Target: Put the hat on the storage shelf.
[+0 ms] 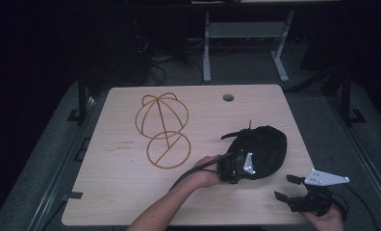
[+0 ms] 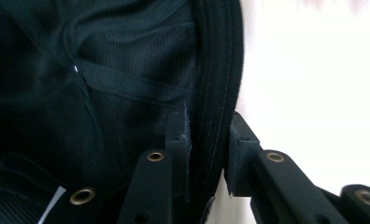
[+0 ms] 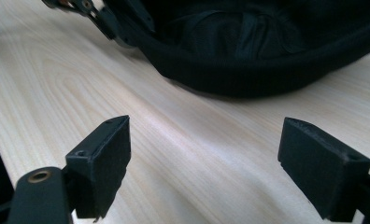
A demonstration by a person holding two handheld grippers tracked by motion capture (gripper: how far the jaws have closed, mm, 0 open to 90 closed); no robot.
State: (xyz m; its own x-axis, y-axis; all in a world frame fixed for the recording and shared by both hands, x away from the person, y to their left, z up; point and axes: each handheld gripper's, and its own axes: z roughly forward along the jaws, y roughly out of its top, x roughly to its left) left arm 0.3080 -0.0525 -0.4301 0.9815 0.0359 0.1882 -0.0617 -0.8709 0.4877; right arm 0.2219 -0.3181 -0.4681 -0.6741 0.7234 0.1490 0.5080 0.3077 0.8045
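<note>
- Left gripper (image 1: 234,168) bites the thick edge of the black cap (image 1: 263,149), one jaw inside and one outside.
- Right gripper (image 1: 285,187) waits near the cap with its jaws wide apart.
- Cap lies on the table (image 1: 121,192), maybe upside down.
- Wire hat stand (image 1: 162,130) lies well apart.

No text, label, brand or number can be read anywhere in these pictures. A faint dark mark sits on the table (image 1: 126,163) left of the near ring of the wire frame (image 1: 163,130), but it is too small and blurred to make out.
</note>
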